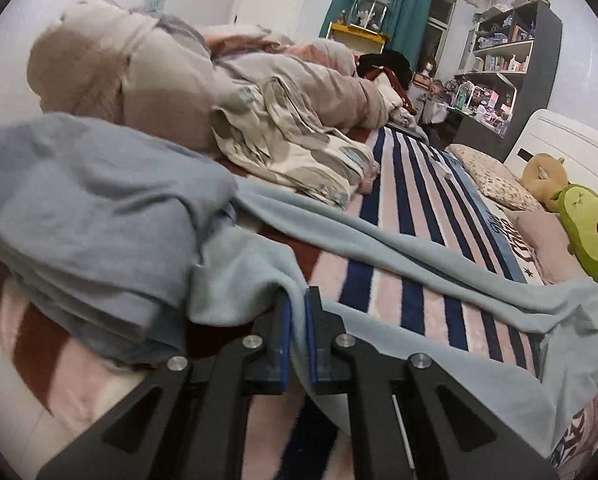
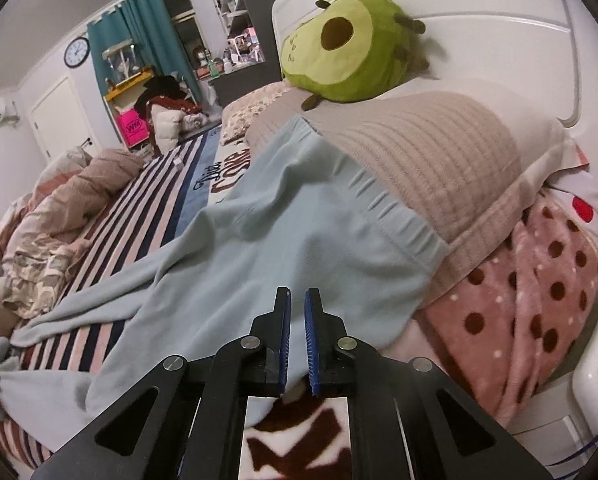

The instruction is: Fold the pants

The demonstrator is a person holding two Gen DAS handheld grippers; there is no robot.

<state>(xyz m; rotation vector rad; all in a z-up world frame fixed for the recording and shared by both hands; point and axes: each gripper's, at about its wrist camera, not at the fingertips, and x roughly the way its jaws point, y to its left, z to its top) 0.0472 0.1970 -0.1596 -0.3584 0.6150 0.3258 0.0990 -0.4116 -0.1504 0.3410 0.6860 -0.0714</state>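
Light blue pants (image 2: 291,232) lie stretched along the striped bed, waistband (image 2: 383,216) draped up against a beige pillow (image 2: 439,160). In the left wrist view the same pants (image 1: 399,256) run as a long leg from my left gripper (image 1: 297,300) toward the right. The left gripper is shut on the leg end, cloth pinched between its blue pads. My right gripper (image 2: 297,300) sits over the hip part of the pants near the waistband, jaws nearly closed with pants cloth between them.
A grey-blue folded garment (image 1: 83,224) lies left of the left gripper. A rumpled duvet (image 1: 267,120) is piled further back. An avocado plush (image 2: 347,48) sits on the pillow by the white headboard (image 2: 479,40). A polka-dot blanket (image 2: 519,280) lies on the right.
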